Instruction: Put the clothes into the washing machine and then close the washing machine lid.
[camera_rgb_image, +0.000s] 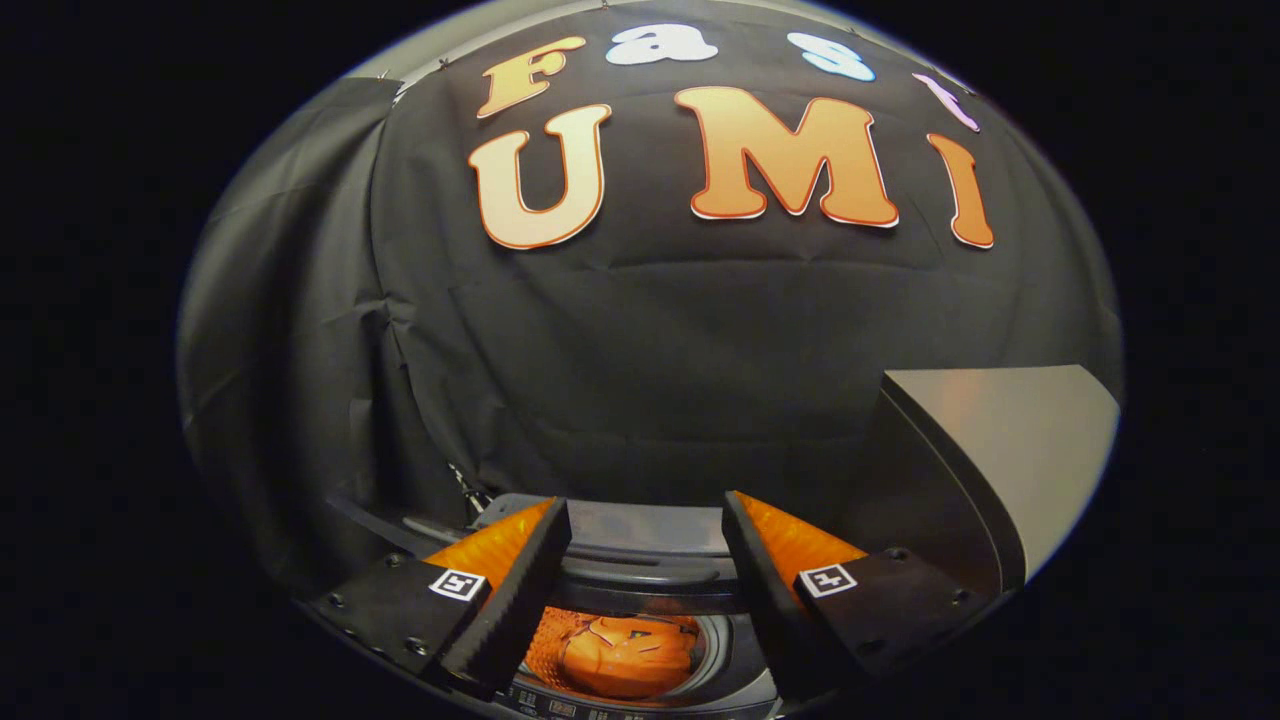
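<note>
Gripper view: gripper (645, 560) jaws apart, nothing held; orange crumpled clothes (625, 655) seen in drum below; raised grey washing machine lid (1010, 450) right of fingers.

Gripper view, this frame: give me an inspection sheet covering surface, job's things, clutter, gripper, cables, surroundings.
Surface: grey top of the washing machine just ahead of the fingers.
Job's things: orange clothes lie inside the drum, below and between the fingers; washing machine lid stands raised, not yet closed.
Clutter: nothing seen.
Gripper: gripper open, fingers apart above the drum opening, holding nothing.
Cables: nothing seen.
Surroundings: black cloth wall behind the machine.
</note>
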